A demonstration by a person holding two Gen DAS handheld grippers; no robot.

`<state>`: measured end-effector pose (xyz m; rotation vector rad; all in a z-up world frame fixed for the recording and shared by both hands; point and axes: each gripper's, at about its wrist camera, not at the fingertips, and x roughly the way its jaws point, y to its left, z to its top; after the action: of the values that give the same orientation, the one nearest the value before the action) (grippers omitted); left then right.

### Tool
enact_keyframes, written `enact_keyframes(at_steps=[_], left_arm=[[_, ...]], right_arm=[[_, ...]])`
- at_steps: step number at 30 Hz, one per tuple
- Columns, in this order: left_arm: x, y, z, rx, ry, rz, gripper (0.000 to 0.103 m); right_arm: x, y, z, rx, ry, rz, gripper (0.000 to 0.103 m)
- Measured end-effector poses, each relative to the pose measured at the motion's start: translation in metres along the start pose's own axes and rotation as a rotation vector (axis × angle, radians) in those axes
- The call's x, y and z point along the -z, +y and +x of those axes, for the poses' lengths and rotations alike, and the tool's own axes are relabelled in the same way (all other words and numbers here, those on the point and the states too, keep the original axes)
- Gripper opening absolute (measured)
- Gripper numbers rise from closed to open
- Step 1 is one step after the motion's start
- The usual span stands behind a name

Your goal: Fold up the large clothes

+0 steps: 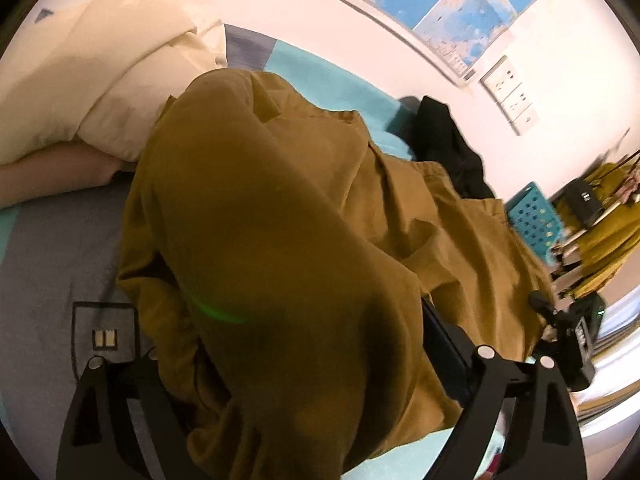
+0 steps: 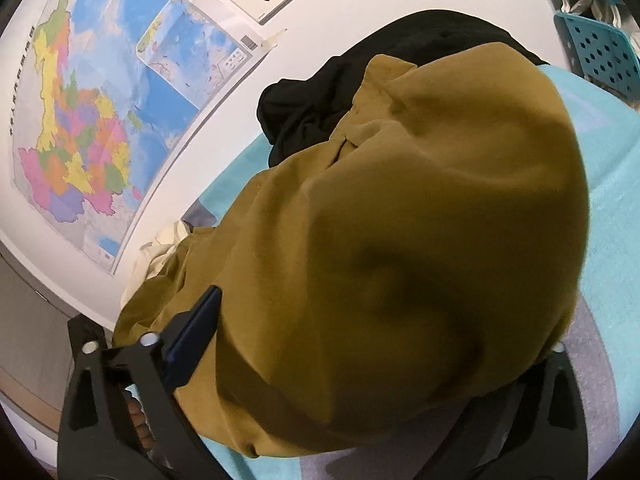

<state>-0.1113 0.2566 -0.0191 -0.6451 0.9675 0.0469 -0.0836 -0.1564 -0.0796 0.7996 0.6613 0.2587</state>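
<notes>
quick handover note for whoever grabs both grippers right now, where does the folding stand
Left gripper: jaws wide, mustard garment bunched between them, no pinch visible.
Right gripper: jaws wide, the same cloth mounded over its fingers.
Garment lies rumpled on the bed, between the cream pillow and a black garment by the wall.
Done: no clean fold shows.
Left: spread it flat, fold, then probably the black one.

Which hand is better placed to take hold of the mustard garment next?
Probably the left: the garment bulges between the left tool's wide fingers. The right tool is wide open too, but cloth hides one finger.
</notes>
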Motion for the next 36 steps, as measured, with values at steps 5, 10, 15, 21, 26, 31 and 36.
enact_keyframes(at_steps=[5, 10, 15, 21, 26, 31, 36], left_arm=[[0.002, -0.011, 0.0, -0.095, -0.011, 0.038, 0.069], [0.004, -0.021, 0.0, -0.166, -0.022, 0.099, 0.067], [0.003, -0.019, 0.001, -0.165, -0.019, 0.098, 0.067], [0.004, -0.019, 0.0, -0.165, -0.017, 0.118, 0.066], [0.005, -0.02, 0.0, -0.162, -0.016, 0.143, 0.06], [0.002, -0.015, 0.006, -0.132, 0.001, 0.127, 0.067], [-0.005, -0.021, -0.006, -0.137, -0.011, 0.126, 0.04]], right_arm=[[0.0, -0.01, -0.006, -0.04, 0.007, 0.02, 0.054], [-0.003, -0.011, 0.002, -0.065, 0.041, 0.038, 0.074], [-0.003, 0.002, 0.011, -0.022, 0.043, -0.017, 0.082], [-0.002, 0.001, 0.012, 0.019, 0.044, -0.036, 0.049], [-0.002, 0.0, 0.013, -0.004, 0.048, -0.03, 0.047], [-0.005, -0.002, 0.022, -0.048, 0.076, 0.005, 0.064], [-0.012, 0.011, 0.014, -0.083, 0.075, -0.01, 0.036]])
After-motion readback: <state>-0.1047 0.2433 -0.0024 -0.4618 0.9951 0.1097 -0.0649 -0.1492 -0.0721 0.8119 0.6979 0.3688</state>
